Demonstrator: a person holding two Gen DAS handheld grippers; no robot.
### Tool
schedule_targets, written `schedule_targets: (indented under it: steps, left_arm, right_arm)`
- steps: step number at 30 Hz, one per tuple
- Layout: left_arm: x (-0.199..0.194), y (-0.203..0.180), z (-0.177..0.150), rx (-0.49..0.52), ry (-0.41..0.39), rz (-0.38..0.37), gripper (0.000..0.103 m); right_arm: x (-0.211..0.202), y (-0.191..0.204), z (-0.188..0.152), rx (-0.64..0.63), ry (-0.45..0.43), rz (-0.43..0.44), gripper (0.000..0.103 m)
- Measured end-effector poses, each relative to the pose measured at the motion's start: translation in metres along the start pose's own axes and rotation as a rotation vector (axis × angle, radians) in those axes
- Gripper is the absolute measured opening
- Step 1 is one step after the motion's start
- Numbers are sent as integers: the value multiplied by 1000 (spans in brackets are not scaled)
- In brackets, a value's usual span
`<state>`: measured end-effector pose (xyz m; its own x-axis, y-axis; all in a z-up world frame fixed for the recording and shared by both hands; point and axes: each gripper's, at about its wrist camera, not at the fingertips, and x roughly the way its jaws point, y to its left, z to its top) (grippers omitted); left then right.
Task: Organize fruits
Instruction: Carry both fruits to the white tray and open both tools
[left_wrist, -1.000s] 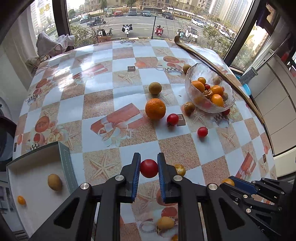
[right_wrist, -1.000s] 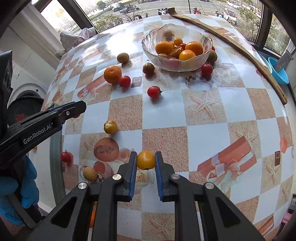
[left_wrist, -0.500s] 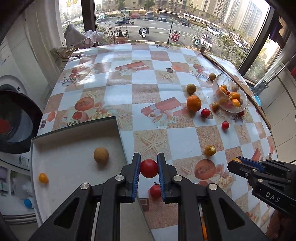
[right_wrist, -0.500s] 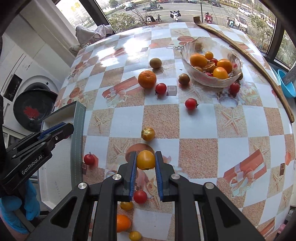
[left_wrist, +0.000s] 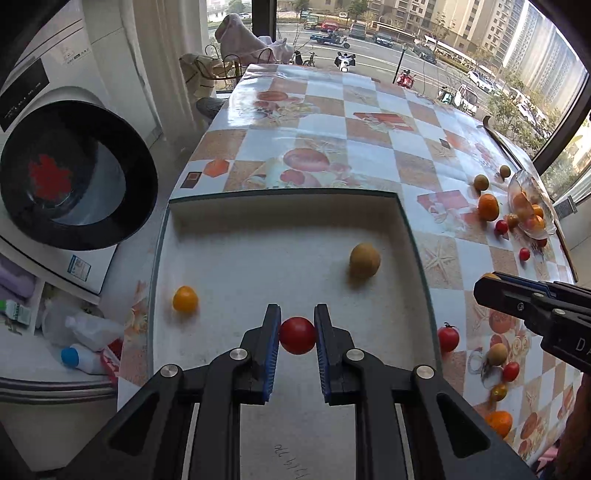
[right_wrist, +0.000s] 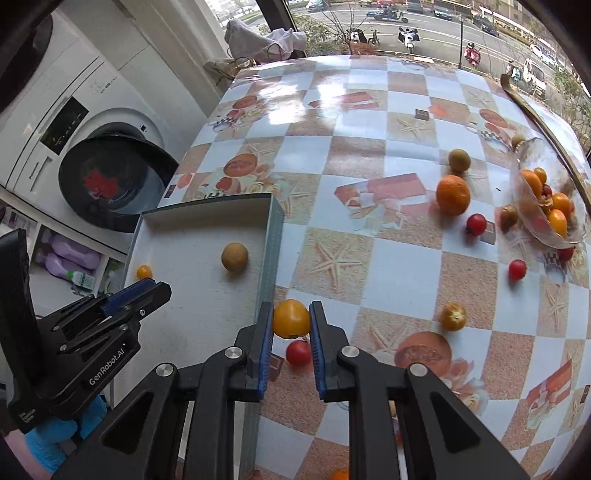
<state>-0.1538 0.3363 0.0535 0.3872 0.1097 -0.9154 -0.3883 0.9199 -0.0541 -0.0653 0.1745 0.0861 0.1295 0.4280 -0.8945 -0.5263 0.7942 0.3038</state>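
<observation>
Two grippers, each clamped on one fruit. Left wrist view, far left of frame: a washing machine door stands open beside the table edge. Centre: the white box lies with its rim along the checked tablecloth. Inside it, a small orange fruit sits near the left wall and a brown round fruit near the right wall, with bare floor between them. Lower centre: the left gripper is closed on a red tomato, held over the box floor. Right edge: the glass bowl of fruit.

Right wrist view, lower centre: the right gripper is closed on a yellow-orange tomato, just right of the box's right rim, over the cloth. A loose red tomato lies below it. To the right the cloth is largely open, with an orange in the upper right.
</observation>
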Motion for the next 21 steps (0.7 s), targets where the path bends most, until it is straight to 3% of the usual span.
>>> schedule_targets:
  steps: [10, 21]
  left_arm:
    - [19, 38, -20, -42, 41, 51, 20]
    - [26, 44, -31, -28, 45, 63, 20]
  right_arm:
    - [50, 61, 26, -65, 64, 69, 21]
    - [103, 98, 42, -151, 136, 56, 21]
